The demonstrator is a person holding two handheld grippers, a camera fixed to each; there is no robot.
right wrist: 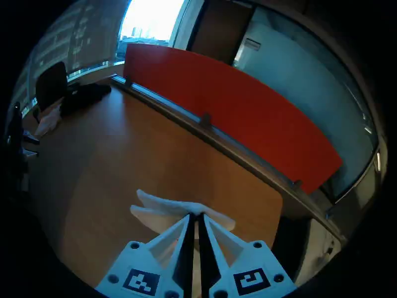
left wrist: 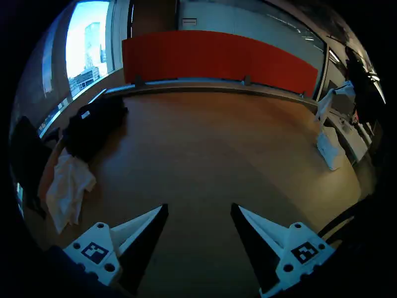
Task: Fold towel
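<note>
right gripper (right wrist: 195, 216) fingers nearly closed, pinching an edge of the white towel (right wrist: 168, 206). the towel sits bunched on the counter (right wrist: 124, 159) just past the tips, long axis sideways across them. left gripper (left wrist: 198, 206) fingers wide, holding nothing, over bare wood. right hand is nearer; left likely needs to reach over.
</note>
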